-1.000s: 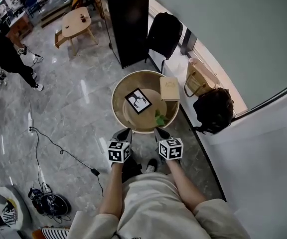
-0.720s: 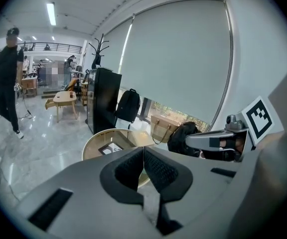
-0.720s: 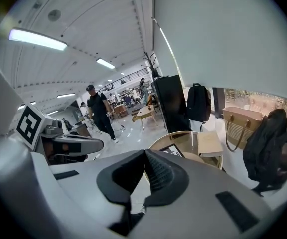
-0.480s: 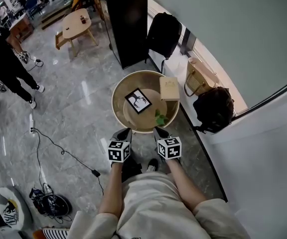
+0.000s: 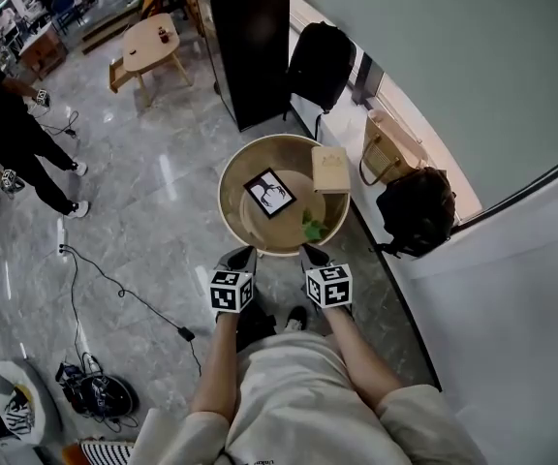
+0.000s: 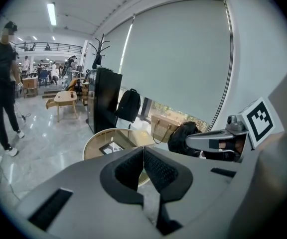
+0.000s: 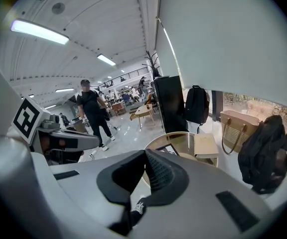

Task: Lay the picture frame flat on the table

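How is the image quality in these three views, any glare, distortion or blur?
Head view: sharp and evenly lit, with bright reflected streaks on the glossy floor. Left gripper view: heavy fisheye, black corners, and the window blind looks bowed. Right gripper view: same fisheye, with the ceiling light blown out.

A large open-plan office or studio hall. A polished grey stone floor (image 5: 143, 211) fills the left of the head view, with a wooden table (image 5: 148, 45) and a black cabinet (image 5: 250, 51) at the top. A loose cable (image 5: 114, 289) trails lower left. The gripper views show ceiling strip lights (image 7: 39, 31), a coat stand (image 6: 97, 46), a wide roller blind (image 6: 183, 59) and people (image 7: 91, 111) standing about.
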Demonstrator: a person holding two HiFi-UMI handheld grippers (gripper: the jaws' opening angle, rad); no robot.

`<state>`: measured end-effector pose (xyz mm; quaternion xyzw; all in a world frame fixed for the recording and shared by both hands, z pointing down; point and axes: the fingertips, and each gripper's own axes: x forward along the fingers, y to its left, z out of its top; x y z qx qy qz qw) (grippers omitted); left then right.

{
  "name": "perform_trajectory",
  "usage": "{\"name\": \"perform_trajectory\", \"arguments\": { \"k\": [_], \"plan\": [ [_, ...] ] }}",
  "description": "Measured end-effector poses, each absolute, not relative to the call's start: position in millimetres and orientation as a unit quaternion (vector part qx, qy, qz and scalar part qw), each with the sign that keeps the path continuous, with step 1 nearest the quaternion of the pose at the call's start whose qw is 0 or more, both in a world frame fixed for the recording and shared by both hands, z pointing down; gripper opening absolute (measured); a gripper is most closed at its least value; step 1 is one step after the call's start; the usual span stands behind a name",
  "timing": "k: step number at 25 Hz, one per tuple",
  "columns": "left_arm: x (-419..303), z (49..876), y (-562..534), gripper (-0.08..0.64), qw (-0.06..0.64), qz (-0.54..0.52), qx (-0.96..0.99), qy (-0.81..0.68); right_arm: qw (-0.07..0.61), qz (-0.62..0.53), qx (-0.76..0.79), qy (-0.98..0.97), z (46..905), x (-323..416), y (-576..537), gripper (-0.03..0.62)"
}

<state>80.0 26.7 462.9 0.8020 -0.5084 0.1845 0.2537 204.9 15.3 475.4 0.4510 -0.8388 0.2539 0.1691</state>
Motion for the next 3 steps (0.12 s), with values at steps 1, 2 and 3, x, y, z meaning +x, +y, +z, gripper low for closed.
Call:
{"name": "perform_trajectory", "arguments": {
  "k": [1, 2, 3],
  "plan": [
    [79.2, 462.2, 25.9, 0.021, 0.253, 0.184, 0.802, -0.509, 0.169, 0.252, 0.450, -0.840, 474.8, 203.8, 14.7, 0.034],
    [78.4, 461.6, 25.1, 0.021, 0.253, 0.183, 0.802, -0.509, 0.169, 0.250, 0.450, -0.840, 474.1, 202.9, 13.9, 0.034],
    [77.7, 460.9, 24.2, 0.021, 0.253, 0.183, 0.802, -0.509, 0.170, 0.248, 0.450, -0.841, 473.4, 202.0, 13.1, 0.034]
  ]
}}
